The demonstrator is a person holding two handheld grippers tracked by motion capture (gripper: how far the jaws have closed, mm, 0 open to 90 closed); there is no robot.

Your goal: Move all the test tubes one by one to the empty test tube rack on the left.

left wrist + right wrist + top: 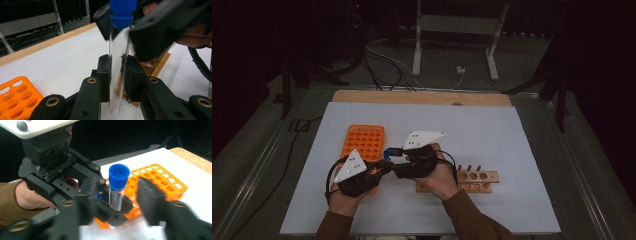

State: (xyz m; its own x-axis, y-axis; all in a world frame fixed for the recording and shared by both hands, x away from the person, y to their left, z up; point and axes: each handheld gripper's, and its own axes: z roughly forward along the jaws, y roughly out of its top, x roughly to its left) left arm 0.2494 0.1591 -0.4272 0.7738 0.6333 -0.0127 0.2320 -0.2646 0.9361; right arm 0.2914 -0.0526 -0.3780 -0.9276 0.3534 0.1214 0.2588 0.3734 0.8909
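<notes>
A hand-over between two hand-held claws is under way above the white desk (492, 130), with the orange plastic tube rack (363, 142) as the landmark. Just in front of the rack, toward the person, the left claw (115, 75) is clamped on the lower body of a clear plastic test tube with a blue cap (117, 62), holding it upright above the rack's near right corner. To the rack's right, the right claw (117, 195) stands apart, its jaws either side of the blue cap and clear of it. Farther right of the rack lies a wooden tube stand (477, 181). By the look of it, the tube is passing to the left claw; the next move calls for the right claw to draw clear without knocking the cap.
</notes>
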